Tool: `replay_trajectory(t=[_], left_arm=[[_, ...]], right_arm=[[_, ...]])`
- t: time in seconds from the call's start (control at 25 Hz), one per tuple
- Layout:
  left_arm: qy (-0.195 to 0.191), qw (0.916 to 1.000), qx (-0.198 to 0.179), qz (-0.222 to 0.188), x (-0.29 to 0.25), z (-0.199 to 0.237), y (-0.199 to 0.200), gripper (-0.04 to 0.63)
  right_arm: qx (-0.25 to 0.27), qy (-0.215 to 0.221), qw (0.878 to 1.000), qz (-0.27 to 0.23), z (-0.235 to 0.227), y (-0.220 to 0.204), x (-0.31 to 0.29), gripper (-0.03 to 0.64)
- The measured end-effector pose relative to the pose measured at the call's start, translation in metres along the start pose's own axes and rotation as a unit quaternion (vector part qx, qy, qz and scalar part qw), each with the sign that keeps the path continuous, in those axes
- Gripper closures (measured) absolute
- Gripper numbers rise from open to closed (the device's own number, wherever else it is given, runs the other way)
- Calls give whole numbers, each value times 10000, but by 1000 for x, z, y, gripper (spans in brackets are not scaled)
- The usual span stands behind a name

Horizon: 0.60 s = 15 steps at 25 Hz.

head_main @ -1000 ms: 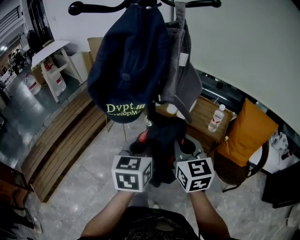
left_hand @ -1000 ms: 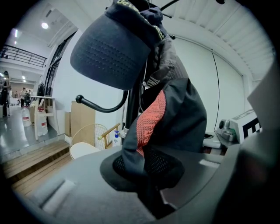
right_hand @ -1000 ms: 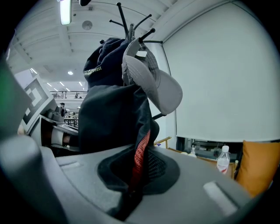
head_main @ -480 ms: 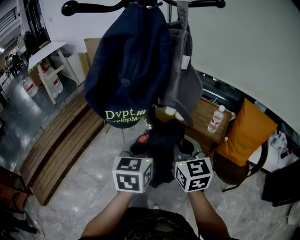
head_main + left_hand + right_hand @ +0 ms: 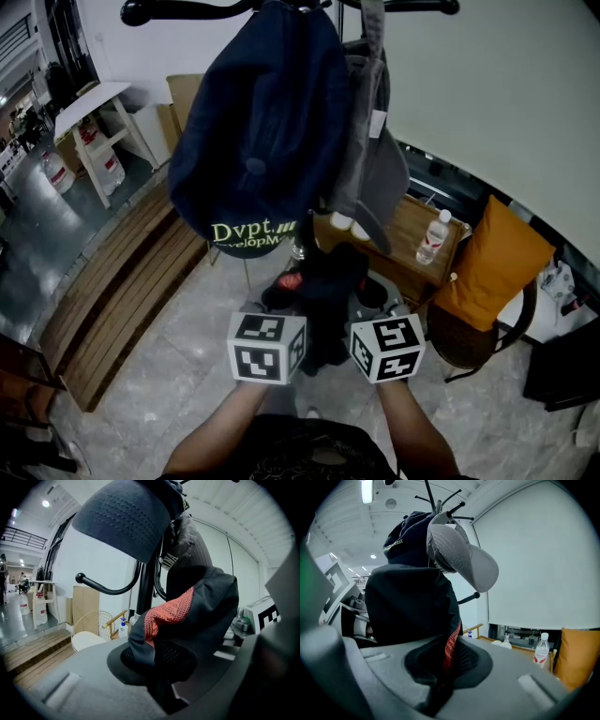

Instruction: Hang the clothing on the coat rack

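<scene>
A dark garment (image 5: 323, 300) with a red knit lining hangs bunched between my two grippers, just below the coat rack (image 5: 187, 11). My left gripper (image 5: 278, 298) is shut on one side of the garment (image 5: 197, 616), and the cloth is pinched deep between its jaws. My right gripper (image 5: 373, 298) is shut on the other side of the garment (image 5: 412, 606). A navy cap (image 5: 262, 131) with light lettering and a grey cap (image 5: 370, 159) hang from the rack's hooks above. The rack's black pole (image 5: 146, 583) rises right behind the cloth.
A slatted wooden bench (image 5: 122, 291) runs along the left. Behind the rack stands a wooden table (image 5: 408, 234) with a water bottle (image 5: 433, 236). A chair with an orange cushion (image 5: 492, 262) is at the right. A white table (image 5: 94, 103) stands far left.
The hanging caps have shifted slightly in the head view. Both grippers stay where they were, still shut on the garment.
</scene>
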<state>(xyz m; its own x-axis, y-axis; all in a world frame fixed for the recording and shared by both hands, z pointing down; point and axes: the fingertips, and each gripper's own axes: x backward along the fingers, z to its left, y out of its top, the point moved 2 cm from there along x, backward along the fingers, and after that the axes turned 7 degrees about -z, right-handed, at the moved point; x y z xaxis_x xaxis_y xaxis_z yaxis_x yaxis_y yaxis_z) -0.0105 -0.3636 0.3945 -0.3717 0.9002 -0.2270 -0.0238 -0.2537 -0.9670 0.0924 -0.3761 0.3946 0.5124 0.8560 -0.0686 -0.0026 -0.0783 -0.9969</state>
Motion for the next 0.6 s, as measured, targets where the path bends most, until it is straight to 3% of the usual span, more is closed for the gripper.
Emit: replay_trajectory(t=[0.6], left_arm=[[-5,9999,3,111,-2,2,-11,560]], right_arm=[[-7,-31,9999,128,-1,-11,-1,597]])
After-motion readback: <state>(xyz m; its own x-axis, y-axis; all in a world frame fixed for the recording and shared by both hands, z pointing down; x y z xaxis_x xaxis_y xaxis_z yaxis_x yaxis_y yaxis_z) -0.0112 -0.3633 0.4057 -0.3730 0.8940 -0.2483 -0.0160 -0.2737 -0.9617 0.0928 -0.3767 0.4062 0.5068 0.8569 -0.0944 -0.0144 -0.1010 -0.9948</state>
